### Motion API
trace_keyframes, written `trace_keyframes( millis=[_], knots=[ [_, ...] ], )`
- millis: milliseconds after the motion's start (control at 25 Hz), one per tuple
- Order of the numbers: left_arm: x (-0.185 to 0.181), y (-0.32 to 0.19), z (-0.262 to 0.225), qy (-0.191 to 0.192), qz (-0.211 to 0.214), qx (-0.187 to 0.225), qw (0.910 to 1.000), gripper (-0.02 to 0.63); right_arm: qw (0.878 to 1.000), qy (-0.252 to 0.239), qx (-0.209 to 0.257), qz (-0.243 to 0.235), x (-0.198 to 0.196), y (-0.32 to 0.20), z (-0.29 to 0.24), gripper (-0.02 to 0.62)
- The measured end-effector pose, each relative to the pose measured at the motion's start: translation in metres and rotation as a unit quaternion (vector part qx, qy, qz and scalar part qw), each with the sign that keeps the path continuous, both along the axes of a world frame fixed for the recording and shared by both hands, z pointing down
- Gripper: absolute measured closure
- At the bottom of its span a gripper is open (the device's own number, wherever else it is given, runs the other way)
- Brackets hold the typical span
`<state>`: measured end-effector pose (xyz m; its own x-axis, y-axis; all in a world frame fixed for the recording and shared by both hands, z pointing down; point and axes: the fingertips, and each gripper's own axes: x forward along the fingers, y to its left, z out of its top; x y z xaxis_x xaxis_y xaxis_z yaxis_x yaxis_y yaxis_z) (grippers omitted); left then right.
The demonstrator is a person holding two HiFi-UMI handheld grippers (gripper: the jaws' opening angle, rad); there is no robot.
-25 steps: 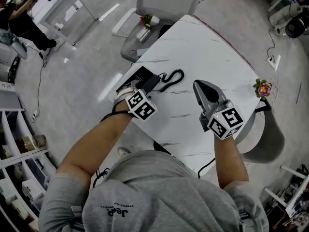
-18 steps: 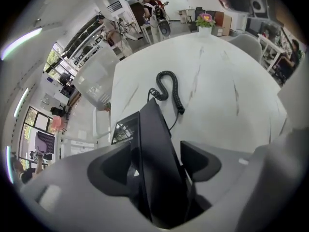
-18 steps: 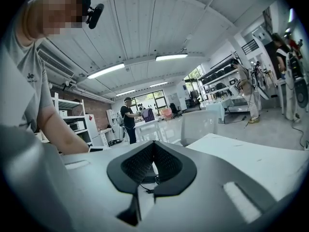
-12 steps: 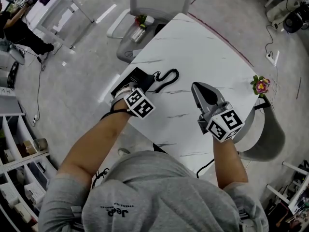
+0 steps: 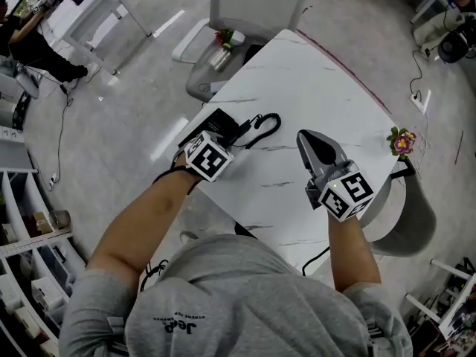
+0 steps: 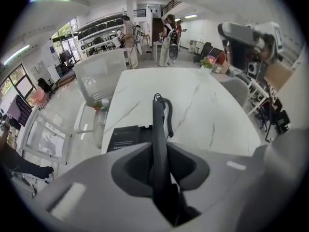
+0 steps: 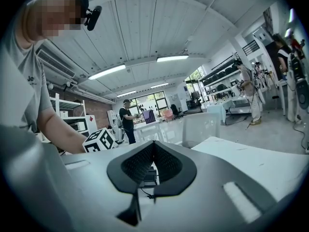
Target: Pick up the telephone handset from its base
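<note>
Handset (image 6: 158, 129) pinched in left gripper (image 6: 159, 151), cord trailing

Handset sits edge-on between the left jaws. They are closing on its narrow sides, with the pads already against the black body. It runs straight out ahead of the tips along the jaw line, far end up by the cord joint. Whether it has fully cleared the cradle can't be told from here.

Likely handling:
- Rigid moulded plastic, probably light, no give under the pads.
- The smooth shell could slide or twist if held near one end.
- The middle bar, roughly where the jaws sit now, looks like the best hold: slim, flat-sided, balanced between earpiece and mouthpiece.
- A firm pinch should be enough, since it doesn't look fragile.

Coiled cord (image 6: 169, 117) hangs off the far end of the handset, just past the tips and slightly right of them. It is springy, will probably tug back as the lift goes higher, and could drag the base.

Base (image 6: 126, 137), a dark flat unit, lies beneath the jaws and to their left, close by, on the white marble-look table (image 5: 320, 80).

Right gripper (image 7: 153, 144) is well off to the right of the left one, over bare tabletop, pointing roughly level. Its jaws are drawn together with nothing between them, and it takes no part in the hold.
</note>
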<state>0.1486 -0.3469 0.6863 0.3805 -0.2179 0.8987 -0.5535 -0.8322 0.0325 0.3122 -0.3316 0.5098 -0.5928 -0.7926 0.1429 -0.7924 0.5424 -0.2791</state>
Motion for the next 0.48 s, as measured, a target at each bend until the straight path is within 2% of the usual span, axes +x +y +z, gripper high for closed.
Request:
trace_keyframes(
  millis=[280,480],
  knots=[
    [-0.028,0.015,-0.061,0.058,-0.024,0.012,0.9980,0.471,1.000,0.004,0.019,-0.021,-0.031,-0.009,-0.024,0.591],
    [-0.061,0.020,-0.113,0.101,-0.025,0.060,0.9928,0.471,0.998,0.006,0.041,-0.043,-0.064,-0.018,-0.051,0.591]
  ],
)
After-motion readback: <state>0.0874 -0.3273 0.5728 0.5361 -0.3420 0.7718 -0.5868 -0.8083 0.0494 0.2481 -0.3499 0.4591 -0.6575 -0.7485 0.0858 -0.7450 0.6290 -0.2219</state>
